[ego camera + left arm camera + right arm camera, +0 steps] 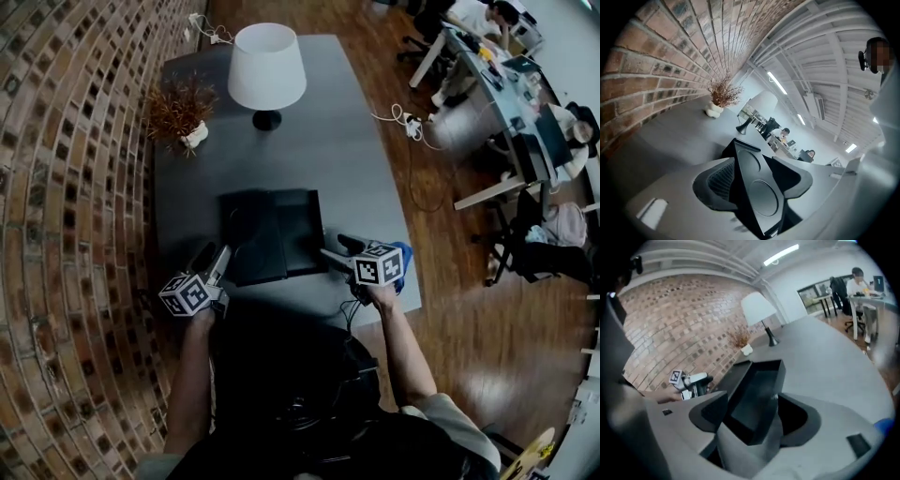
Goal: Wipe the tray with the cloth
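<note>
A black tray (300, 228) lies on the grey table (347, 141), with a flat black panel (251, 242) against its left side. My left gripper (223, 251) sits at the panel's near left edge. In the left gripper view the panel (757, 187), marked with round dents, stands on edge between the jaws of the left gripper (759, 176), with a gap on its right. My right gripper (330, 251) is open at the tray's near right corner. That corner of the tray (757, 394) lies between the jaws of the right gripper (757, 418). No cloth is clearly visible.
A white lamp (266, 70) and a dried plant in a white pot (183, 112) stand at the table's far end. A brick wall (66, 187) runs along the left. Something blue (401, 267) shows by my right hand. Desks with seated people (487, 19) stand to the right.
</note>
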The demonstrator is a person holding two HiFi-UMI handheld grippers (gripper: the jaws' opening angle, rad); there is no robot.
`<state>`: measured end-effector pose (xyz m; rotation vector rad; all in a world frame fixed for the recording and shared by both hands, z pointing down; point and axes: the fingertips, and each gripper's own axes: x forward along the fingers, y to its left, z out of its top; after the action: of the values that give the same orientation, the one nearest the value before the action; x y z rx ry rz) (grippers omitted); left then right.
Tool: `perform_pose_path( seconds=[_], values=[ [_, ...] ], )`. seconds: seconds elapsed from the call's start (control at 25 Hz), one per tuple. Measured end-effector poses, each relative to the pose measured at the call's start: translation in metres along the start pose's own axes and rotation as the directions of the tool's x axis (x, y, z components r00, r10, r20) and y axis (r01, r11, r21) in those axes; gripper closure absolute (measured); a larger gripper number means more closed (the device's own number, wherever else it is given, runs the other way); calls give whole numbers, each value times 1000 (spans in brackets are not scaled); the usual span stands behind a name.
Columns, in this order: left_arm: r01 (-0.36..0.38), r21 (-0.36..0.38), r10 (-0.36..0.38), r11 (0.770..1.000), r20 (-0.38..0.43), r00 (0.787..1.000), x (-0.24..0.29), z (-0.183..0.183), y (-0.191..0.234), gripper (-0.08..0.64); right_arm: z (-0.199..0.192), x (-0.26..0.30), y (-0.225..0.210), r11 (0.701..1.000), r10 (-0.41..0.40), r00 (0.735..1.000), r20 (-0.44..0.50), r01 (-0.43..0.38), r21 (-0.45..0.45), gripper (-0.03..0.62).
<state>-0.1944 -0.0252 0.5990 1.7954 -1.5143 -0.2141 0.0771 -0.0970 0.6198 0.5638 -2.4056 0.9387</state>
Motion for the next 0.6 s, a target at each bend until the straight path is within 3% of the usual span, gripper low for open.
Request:
perform_pose_path(
  seconds=[0.08, 0.2, 0.32, 0.48, 0.6],
  values=[
    [15, 1, -15, 1000, -61, 998, 14, -9, 3, 304, -24, 28, -6, 996, 12, 997, -75, -5, 84, 262],
    [36, -20, -38, 999, -125, 991, 31, -22, 8, 304, -34, 50, 3, 980, 71, 994, -87, -53, 191, 264],
    [61, -33, -65, 998, -163, 985, 44, -27, 8, 304, -27, 55, 9, 980, 97, 991, -95, -79, 182, 265],
    [53, -5, -53, 999, -174, 983, 47, -28, 7, 304, -21, 74, 49, 954, 257, 960, -110, -234, 185, 264],
    [61, -20, -63, 998, -169, 984, 47, -29, 3, 304, -22, 96, 78, 937, 322, 938, -125, -298, 182, 265]
  ],
)
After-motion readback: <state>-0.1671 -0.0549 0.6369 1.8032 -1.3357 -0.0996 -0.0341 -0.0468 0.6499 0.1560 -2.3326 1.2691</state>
